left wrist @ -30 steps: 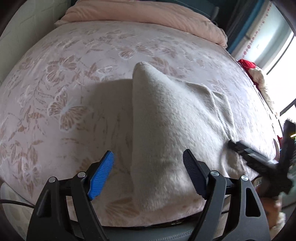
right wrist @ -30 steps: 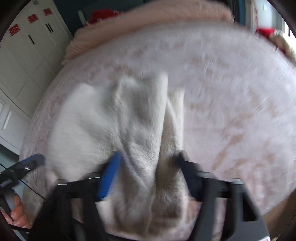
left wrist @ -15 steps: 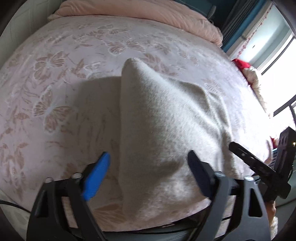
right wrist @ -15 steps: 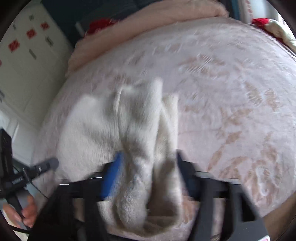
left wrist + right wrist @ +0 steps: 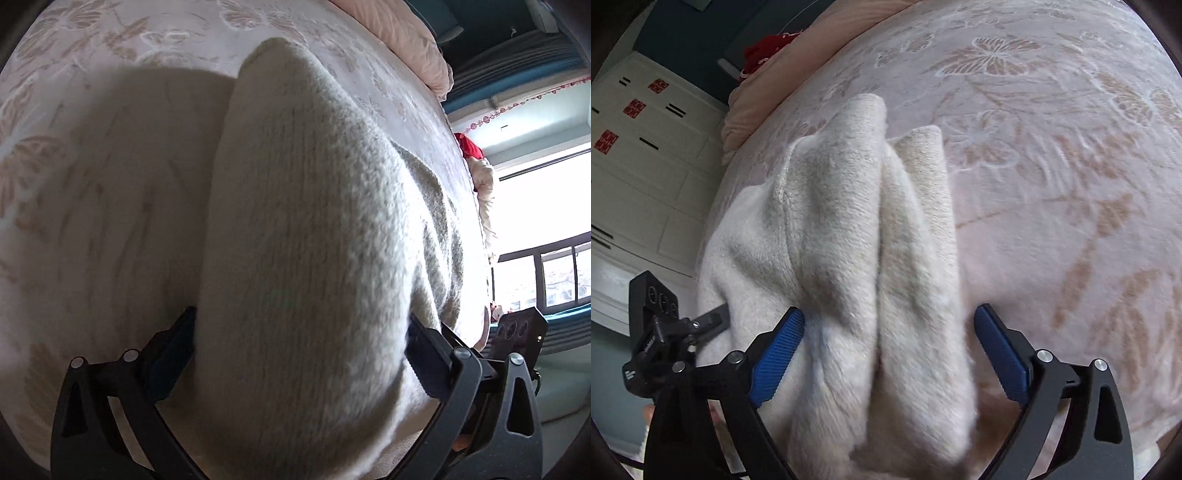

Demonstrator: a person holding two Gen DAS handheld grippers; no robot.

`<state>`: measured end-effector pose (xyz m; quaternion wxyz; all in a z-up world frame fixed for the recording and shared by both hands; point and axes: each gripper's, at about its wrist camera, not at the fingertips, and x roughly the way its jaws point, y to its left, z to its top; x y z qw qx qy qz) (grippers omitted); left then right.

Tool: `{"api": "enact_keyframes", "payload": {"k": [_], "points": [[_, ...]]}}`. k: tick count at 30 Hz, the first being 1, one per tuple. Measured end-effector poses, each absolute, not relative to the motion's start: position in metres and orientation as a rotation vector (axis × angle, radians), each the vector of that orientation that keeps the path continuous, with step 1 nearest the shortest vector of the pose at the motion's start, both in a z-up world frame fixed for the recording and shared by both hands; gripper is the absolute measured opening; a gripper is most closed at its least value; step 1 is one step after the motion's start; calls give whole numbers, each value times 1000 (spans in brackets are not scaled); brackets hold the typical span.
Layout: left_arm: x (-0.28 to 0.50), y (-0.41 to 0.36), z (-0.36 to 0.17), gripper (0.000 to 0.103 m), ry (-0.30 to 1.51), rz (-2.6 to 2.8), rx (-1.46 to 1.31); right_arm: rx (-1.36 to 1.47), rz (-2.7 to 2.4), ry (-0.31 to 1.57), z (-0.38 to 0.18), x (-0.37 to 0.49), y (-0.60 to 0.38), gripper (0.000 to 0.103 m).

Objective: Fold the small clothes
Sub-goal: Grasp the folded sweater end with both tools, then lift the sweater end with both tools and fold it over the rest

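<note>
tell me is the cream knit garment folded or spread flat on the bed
Folded, loosely: the cream knit garment lies in bunched lengthwise layers on the bed, not flat.

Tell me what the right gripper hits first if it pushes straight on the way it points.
The cream knit garment. The right gripper, its jaws opening, already straddles the bunched folds, so it would likely press into them, then the butterfly-print bedspread beneath; depth is uncertain.

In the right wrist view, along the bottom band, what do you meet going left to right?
Left gripper → right gripper's blue left pad → cream knit garment → its right pad → pink butterfly bedspread.
</note>
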<state>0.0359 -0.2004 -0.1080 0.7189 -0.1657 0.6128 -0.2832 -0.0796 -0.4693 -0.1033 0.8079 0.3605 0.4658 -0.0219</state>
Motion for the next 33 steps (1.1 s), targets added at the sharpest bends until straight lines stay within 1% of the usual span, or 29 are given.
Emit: {"api": "enact_keyframes", "payload": {"k": [1,2,3,4,5,6,7,9,12,15,17,24,28,33], "points": [[37,-203,-107,95,1362,-630,-367,784,-35,994,-103,-76,-468,88],[37,-205,-105,90,1366,-636,-371,801,-18,989,-103,-73,-467,73],[36,-207,-103,84,1372,-637,-373,834,3,989,-103,-71,-464,62],[35,-209,-99,76,1371,-623,-356,861,10,987,-102,-70,-462,57],[34,-211,-95,72,1370,-619,-348,872,8,982,-101,-68,-462,45],[32,-212,-89,64,1368,-617,-338,879,5,967,-96,-69,-463,39],[30,-214,-83,59,1361,-616,-320,877,5,955,-89,-71,-462,38],[24,-218,-66,54,1333,-628,-273,861,9,923,-70,-78,-460,35],[5,-227,-31,51,1273,-685,-213,798,-2,884,-32,-96,-452,35],[-13,-231,7,51,1201,-761,-190,749,-28,816,11,-122,-448,35],[-27,-233,34,51,1145,-818,-182,720,-46,738,48,-148,-450,35],[-82,-237,153,51,851,-981,-142,583,-91,476,165,-219,-445,35],[-109,-232,207,51,690,-1013,-122,516,-95,339,213,-248,-433,35],[-133,-208,267,52,501,-1036,-112,417,-85,169,265,-279,-411,36]]}}
